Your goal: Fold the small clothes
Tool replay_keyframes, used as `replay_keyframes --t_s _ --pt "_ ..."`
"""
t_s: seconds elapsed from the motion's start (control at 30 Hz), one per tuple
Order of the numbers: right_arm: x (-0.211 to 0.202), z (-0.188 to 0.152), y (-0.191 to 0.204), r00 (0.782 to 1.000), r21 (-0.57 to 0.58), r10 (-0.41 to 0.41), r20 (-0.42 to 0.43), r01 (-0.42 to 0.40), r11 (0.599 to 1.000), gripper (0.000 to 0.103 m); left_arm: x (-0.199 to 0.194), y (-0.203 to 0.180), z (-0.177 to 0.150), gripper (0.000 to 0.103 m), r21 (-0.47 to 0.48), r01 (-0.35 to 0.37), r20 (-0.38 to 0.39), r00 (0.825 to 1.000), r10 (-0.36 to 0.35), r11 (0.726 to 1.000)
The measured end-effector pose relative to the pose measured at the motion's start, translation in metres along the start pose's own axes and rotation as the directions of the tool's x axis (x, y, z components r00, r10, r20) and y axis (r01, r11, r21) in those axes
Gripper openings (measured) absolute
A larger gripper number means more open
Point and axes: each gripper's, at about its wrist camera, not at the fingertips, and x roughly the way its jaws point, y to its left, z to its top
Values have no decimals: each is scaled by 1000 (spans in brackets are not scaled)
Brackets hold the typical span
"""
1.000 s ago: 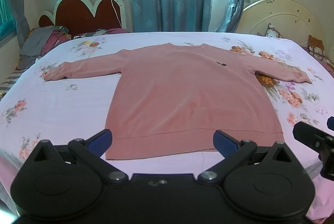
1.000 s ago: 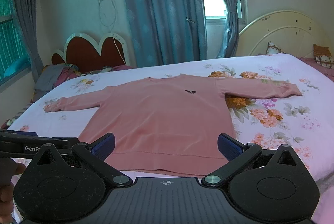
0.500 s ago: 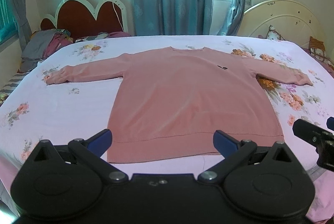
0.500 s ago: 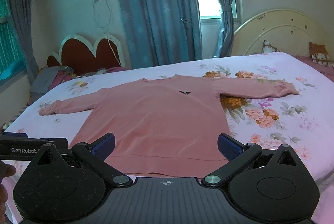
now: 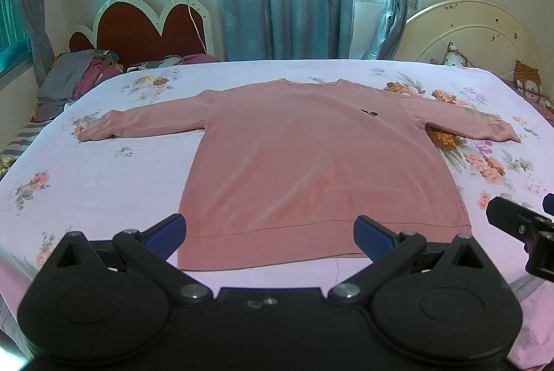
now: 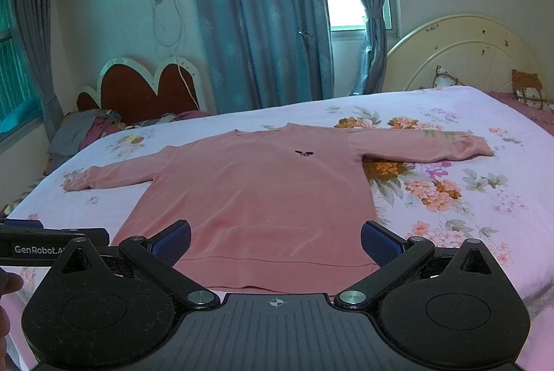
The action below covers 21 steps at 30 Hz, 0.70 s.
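**Sweater flat, both grippers empty at the hem**

Left wrist view: the left gripper (image 5: 269, 232) hangs just above the hem of the sweater (image 5: 311, 170), jaws spread wide and holding nothing. The right gripper (image 6: 275, 241) is likewise wide open and empty at the same hem, nearer the sweater's right corner. The sweater lies face up in the middle of the bed (image 5: 104, 177), sleeves stretched out to each side, neckline far from the hem; that flat spread likely serves as the start for folding, with no fold made yet. Beyond the sweater's left sleeve sits a pile of clothes (image 5: 74, 77) by the headboard (image 5: 145, 28). Nothing lies on the sweater or between it and either gripper.
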Motion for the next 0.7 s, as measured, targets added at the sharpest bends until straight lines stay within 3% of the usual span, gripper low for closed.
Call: replay_keyframes --t_s 0.7 --pt "6 0 -1 1000 10 -6 -9 6 1000 103 8 -2 -1 103 3 -9 -7 1000 9 1000"
